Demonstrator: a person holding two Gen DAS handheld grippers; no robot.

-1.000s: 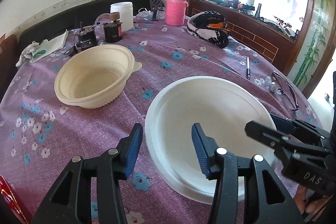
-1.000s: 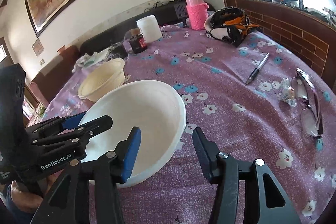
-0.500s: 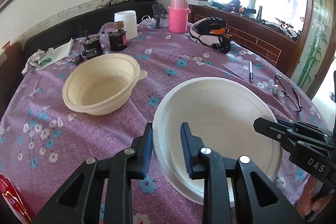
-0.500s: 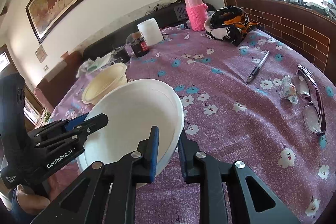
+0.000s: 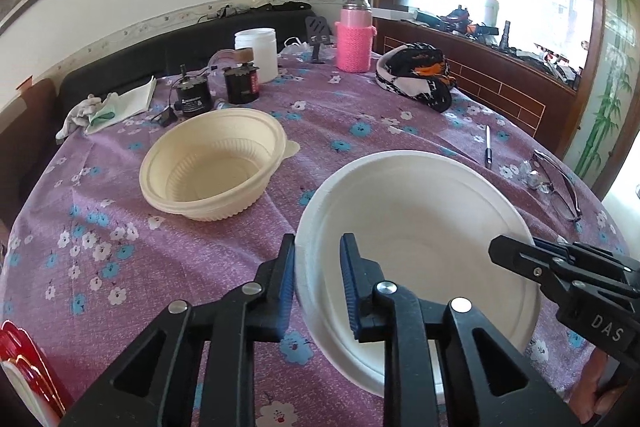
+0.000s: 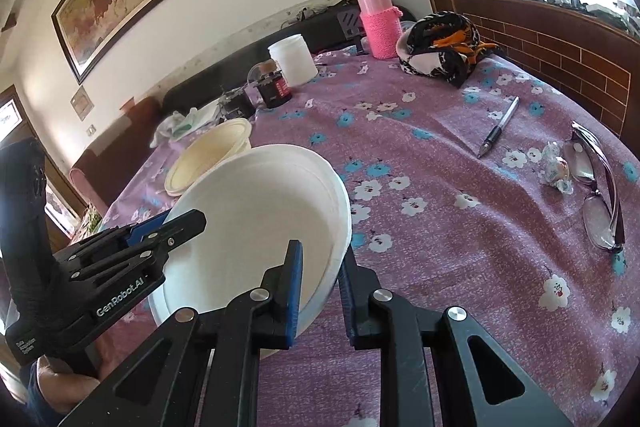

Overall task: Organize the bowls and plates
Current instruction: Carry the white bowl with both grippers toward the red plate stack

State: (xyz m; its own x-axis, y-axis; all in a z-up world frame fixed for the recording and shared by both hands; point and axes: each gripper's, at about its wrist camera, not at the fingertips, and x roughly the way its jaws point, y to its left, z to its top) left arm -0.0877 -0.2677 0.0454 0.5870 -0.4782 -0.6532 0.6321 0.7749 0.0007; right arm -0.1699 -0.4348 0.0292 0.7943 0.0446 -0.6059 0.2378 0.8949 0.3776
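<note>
My left gripper (image 5: 316,281) and right gripper (image 6: 318,285) clamp opposite rims of white plate (image 5: 416,227), raised off cloth (image 5: 120,267). Cream bowl (image 5: 212,163) near, left; pen (image 6: 500,127), glasses (image 6: 596,195) well apart, right.

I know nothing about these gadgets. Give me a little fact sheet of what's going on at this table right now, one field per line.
Setting: table with purple flowered cloth
Held item: white plate, lifted at a tilt
Left tongs: closed on the plate's near rim
Right tongs: closed on the plate's opposite rim
Other dish: cream bowl, resting on the cloth, untouched
Nearby clutter: pen, glasses, pink bottle, white jar
Likely aim: unclear; possibly moving the plate toward the bowl
</note>
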